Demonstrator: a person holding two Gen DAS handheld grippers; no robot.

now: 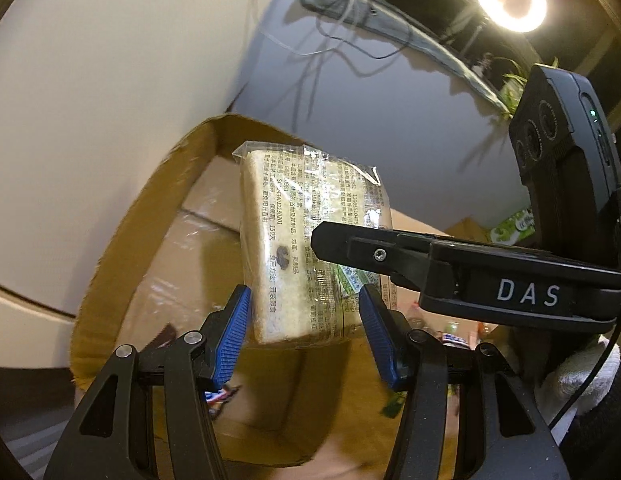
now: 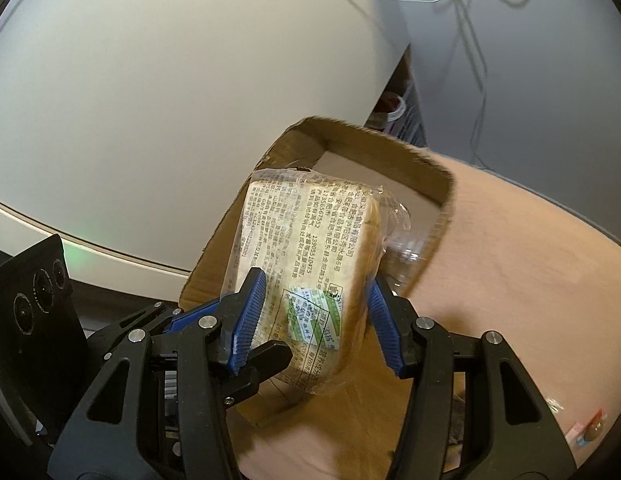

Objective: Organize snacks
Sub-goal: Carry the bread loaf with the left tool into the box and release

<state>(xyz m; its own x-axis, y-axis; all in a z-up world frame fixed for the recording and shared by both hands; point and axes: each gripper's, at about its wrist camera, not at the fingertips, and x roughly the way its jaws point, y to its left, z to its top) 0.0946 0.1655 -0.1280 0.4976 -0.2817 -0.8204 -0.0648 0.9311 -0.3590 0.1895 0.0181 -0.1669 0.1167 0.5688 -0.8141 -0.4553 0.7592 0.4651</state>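
Nearest the lens in both wrist views stand black gripper arms tipped with ribbed blue pads. The left gripper has its pads pressing the lower end of one clear-plastic-wrapped slice of pale bread printed with black text, so it grips the packet. The right gripper also straddles that same packet, its pads at the packet's sides; whether they truly pinch or only bracket it, I cannot tell.

The packet is held in the air above the open brown cardboard box, whose far rim sits toward 12 o'clock in the right view. Other colourful wrappers lie low at about 5 o'clock in the left view, too blurred to count.

Risks, as I judge them: the slippery film could slide out of the pads; two grippers pulling apart could tear the wrap or crush the soft bread; a release off-centre could catch the box wall.

Count: one bread packet, one box, two grippers.
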